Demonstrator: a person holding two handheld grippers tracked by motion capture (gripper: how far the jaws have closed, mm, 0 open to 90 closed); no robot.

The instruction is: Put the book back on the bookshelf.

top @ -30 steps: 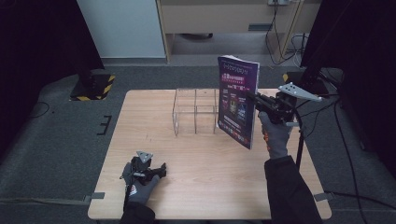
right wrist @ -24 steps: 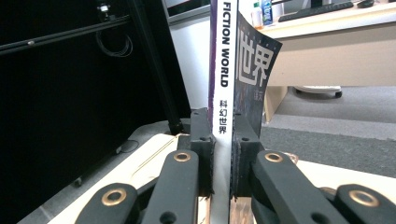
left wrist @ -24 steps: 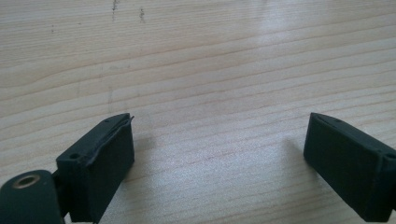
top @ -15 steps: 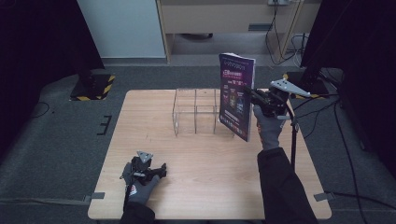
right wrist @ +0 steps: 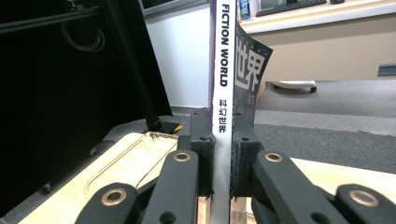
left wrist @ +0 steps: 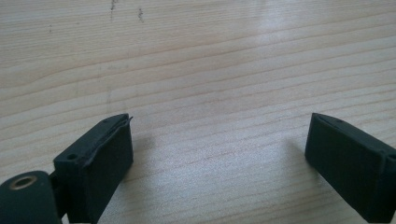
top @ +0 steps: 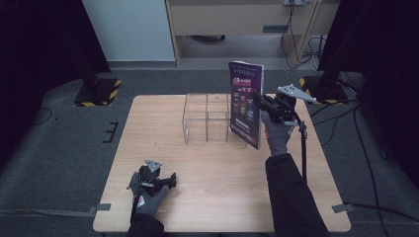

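The right hand-held gripper [top: 267, 102], clamped on the spine of the magazine [top: 245, 103], is carrying it upright and leftward, closer to the clear organizer [top: 206, 117] than a second ago. The left hand-held gripper [top: 165, 178] is still resting on the surface [top: 222, 168], jaws apart.

High view looks down on the table [top: 217, 192]; 2 tool cameras sit close, sharing its wood.
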